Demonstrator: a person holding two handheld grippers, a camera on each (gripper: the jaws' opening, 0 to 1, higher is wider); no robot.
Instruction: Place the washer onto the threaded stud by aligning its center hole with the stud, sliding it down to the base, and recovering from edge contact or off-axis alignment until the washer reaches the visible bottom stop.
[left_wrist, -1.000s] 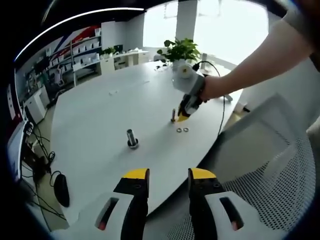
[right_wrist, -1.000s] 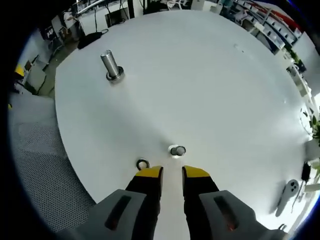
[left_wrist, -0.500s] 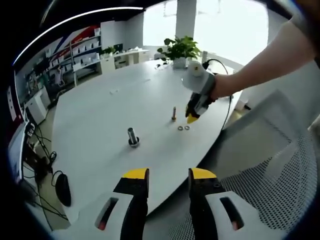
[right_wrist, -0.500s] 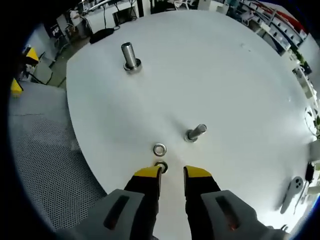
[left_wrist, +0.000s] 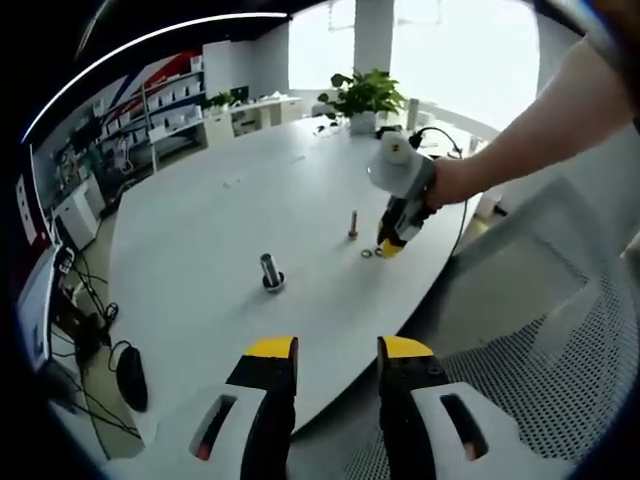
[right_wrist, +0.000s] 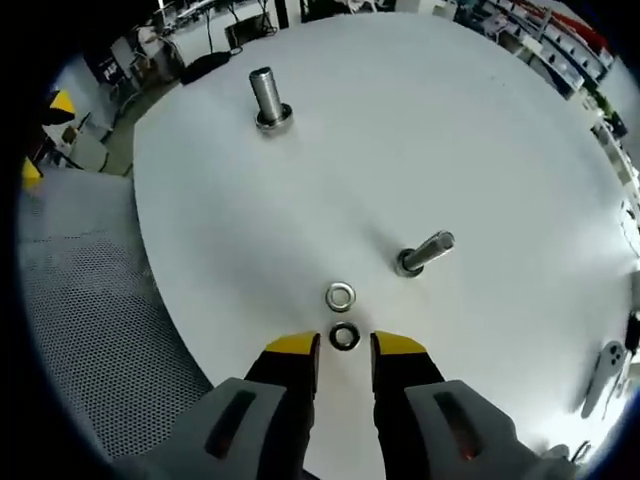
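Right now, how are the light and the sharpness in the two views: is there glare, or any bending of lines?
Left gripper view: bright windows behind the plant wash out to white, and the table edge bows from the fisheye. Right gripper view: even light, both washers and the thin stud sharp, with soft shadows.

Two washers (right_wrist: 341, 316) on table (right_wrist: 480, 130), beside stud (right_wrist: 424, 252).

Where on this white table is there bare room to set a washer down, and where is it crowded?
Bare: the broad stretch of the table beyond the large stud and thin stud, and the strip between those two. Crowded: the near edge, where two washers, the light one and the dark one, lie just ahead of the open right gripper, beside the thin stud.
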